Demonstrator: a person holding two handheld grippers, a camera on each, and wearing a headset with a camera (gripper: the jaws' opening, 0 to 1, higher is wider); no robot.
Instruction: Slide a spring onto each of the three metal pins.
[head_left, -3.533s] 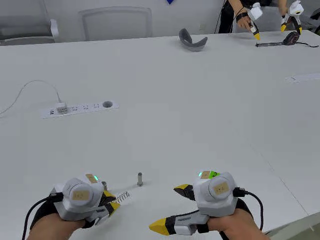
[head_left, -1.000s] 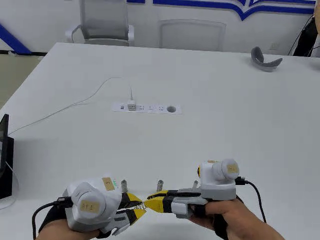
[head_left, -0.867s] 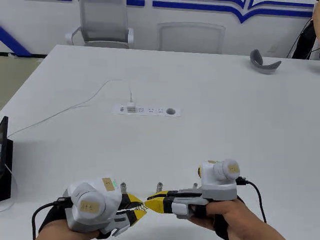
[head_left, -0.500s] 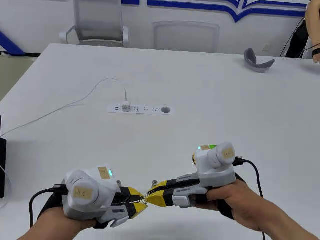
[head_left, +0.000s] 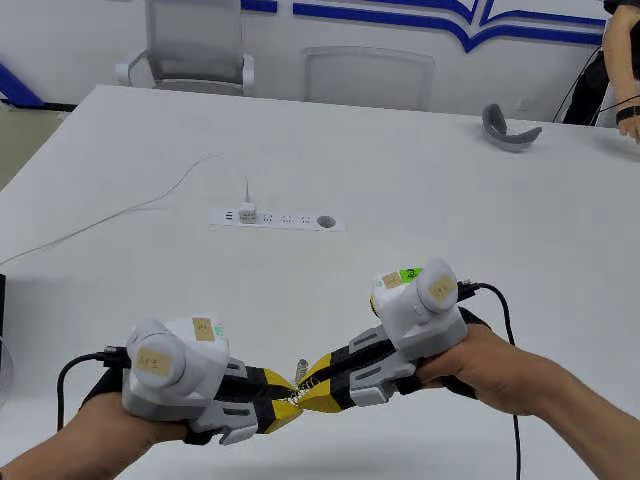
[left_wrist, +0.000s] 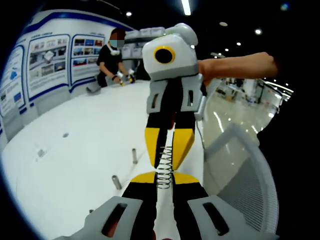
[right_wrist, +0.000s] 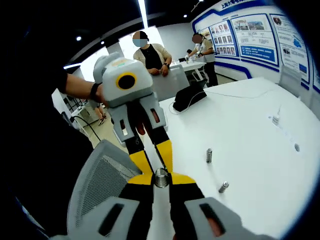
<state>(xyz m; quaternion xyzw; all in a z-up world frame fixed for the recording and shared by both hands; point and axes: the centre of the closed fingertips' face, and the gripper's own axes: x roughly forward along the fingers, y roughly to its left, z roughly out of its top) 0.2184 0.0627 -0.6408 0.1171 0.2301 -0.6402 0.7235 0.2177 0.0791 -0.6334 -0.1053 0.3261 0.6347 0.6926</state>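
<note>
White workbench (head_left: 420, 200); we hold one spring (left_wrist: 164, 167), left gripper (head_left: 284, 409) and right gripper (head_left: 316, 385) both clamped narrow on it, metal pin (head_left: 300, 367) beside.

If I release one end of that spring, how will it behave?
Probably floppy: the spring is thin, open-coiled wire spanning from the left hand-held gripper to the right hand-held gripper. Likely very light, so it may flick away. Round, so it could roll on the smooth table.
</note>
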